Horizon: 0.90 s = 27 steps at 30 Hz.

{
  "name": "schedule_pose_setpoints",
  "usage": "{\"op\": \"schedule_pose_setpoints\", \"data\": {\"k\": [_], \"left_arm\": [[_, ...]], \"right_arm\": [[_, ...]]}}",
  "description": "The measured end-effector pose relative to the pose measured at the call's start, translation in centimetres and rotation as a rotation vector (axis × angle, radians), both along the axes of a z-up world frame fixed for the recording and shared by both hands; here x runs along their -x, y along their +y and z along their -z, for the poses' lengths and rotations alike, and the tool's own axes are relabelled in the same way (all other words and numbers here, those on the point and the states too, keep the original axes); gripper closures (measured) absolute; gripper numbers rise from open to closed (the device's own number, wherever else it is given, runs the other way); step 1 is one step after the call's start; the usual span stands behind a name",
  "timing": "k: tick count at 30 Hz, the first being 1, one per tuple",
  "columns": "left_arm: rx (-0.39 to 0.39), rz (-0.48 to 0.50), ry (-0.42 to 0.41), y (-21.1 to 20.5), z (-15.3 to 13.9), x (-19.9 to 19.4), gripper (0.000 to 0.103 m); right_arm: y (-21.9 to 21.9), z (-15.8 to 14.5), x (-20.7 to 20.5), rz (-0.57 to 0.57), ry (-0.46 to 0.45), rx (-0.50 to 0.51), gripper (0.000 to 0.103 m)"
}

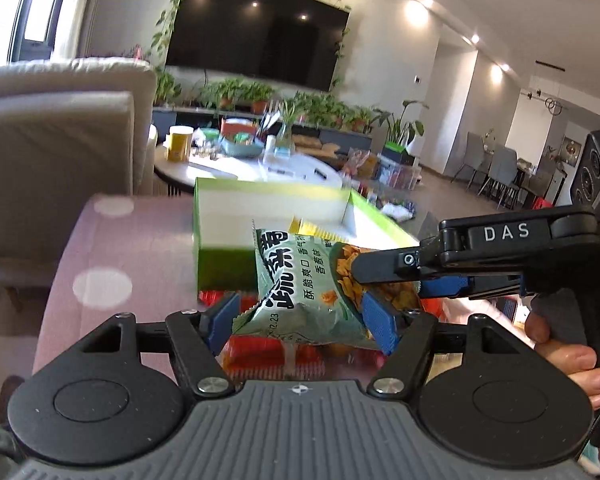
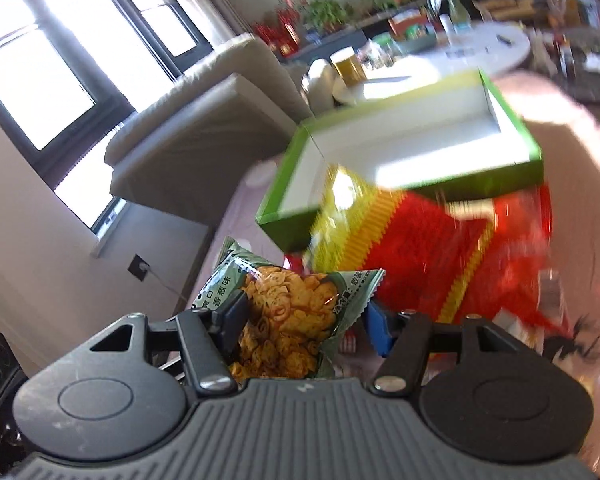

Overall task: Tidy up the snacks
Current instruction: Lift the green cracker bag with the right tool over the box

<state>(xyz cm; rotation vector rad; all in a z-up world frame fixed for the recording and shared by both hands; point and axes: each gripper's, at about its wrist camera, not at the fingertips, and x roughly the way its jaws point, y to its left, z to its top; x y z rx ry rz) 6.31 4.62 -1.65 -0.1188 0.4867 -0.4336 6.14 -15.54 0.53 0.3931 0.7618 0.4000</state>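
Mid-transfer: green snack packet (image 1: pixel 308 280) lifted, clamped in right gripper (image 1: pixel 384 280), left gripper (image 1: pixel 300 316) apart around it — next, over green box (image 2: pixel 400 148) rim, release.

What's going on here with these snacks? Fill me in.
A person works a claw in each hand. The right claw pinches a pale green snack packet, which hangs between the blue pads of the left claw; whether those pads press on it is unclear. Below lies a red and yellow snack bag on the pink table. Just behind stands an open green box, white inside, with nothing visible in it.
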Motion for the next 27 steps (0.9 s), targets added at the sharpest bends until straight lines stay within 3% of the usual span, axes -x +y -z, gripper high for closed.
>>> {"op": "schedule_pose_setpoints", "data": {"k": [4,8,12,14,17,19,27], "left_arm": [[0.007,-0.021,-0.03,-0.8,-1.6,-2.0,0.038],[-0.003,0.047,-0.062,-2.3,-2.7,-4.5,0.039],[-0.091,0.077,-0.098,-4.5,-2.7,-6.8,0.039],[-0.126,0.013,-0.093,-4.2,-2.4,-6.9,0.039],[-0.053,-0.048,-0.024,-1.3,-0.6,-6.0,0.025],[-0.008,-0.105,0.033,0.5,1.1,-5.4,0.023],[-0.007,-0.17,0.171,4.0,4.9,-3.6,0.018]], "right_arm": [[0.2,-1.8,-1.8,-0.012,-0.089,0.032,0.016],[0.4,-2.8,-4.8,-0.01,-0.133,0.06,0.016],[1.1,-2.9,-6.9,-0.057,-0.146,0.055,0.016],[1.0,-3.0,-7.3,-0.053,-0.152,0.087,0.017],[-1.4,-2.5,-6.5,0.01,-0.182,0.11,0.017],[-2.9,-1.3,-5.9,-0.017,-0.14,0.097,0.017],[-1.0,1.8,-2.7,-0.144,0.023,0.047,0.017]]}}
